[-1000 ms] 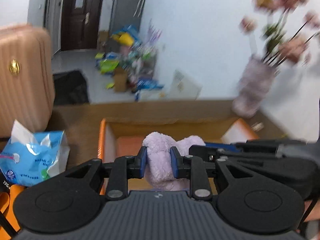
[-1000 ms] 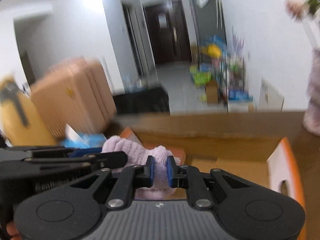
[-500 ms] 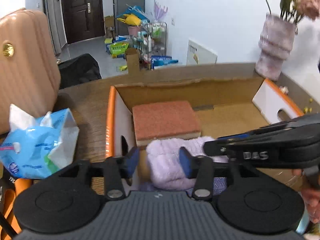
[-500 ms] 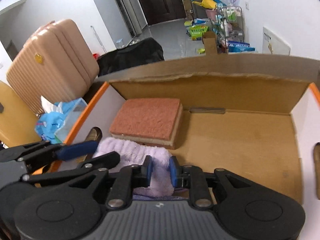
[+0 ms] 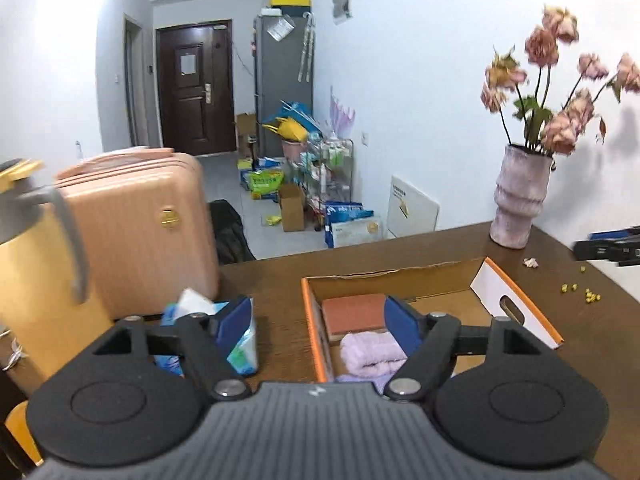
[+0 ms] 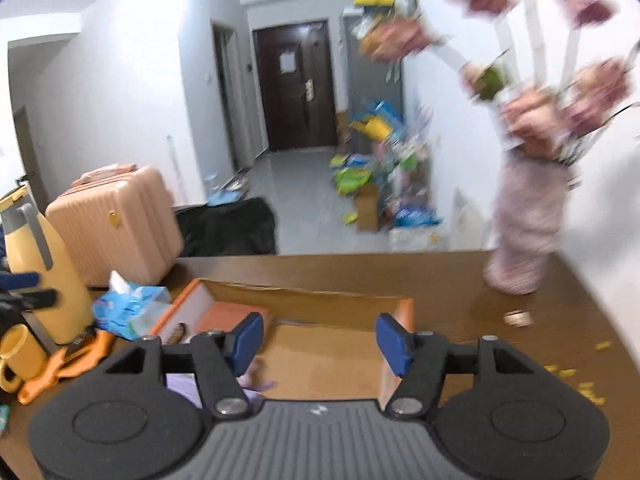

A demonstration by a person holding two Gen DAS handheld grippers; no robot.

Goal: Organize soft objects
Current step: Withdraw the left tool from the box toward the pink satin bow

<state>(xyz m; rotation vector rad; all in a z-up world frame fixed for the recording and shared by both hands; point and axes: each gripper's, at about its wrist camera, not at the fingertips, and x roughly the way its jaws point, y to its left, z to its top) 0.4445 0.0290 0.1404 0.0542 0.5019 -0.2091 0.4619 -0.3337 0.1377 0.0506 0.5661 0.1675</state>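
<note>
Now both jaws have just been opening. The left hand-held gripper (image 5: 316, 326) and right hand-held gripper (image 6: 320, 340) stand wide and empty. The lilac towel (image 5: 372, 354) lies in the cardboard box (image 5: 516, 306).

White walls, a dark door (image 5: 193, 88) far beyond the jaws, a grey fridge (image 5: 283, 80) beside it, grey tiled floor (image 5: 256, 224)

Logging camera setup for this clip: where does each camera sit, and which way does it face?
Left wrist: on the left gripper, looking along its open fingers over the cardboard box toward the door; the right gripper tip shows at the right edge.
Right wrist: on the right gripper, open, facing the same way, blurred.
Shared: box, orange sponge, purple towel, suitcase, vase.
</note>
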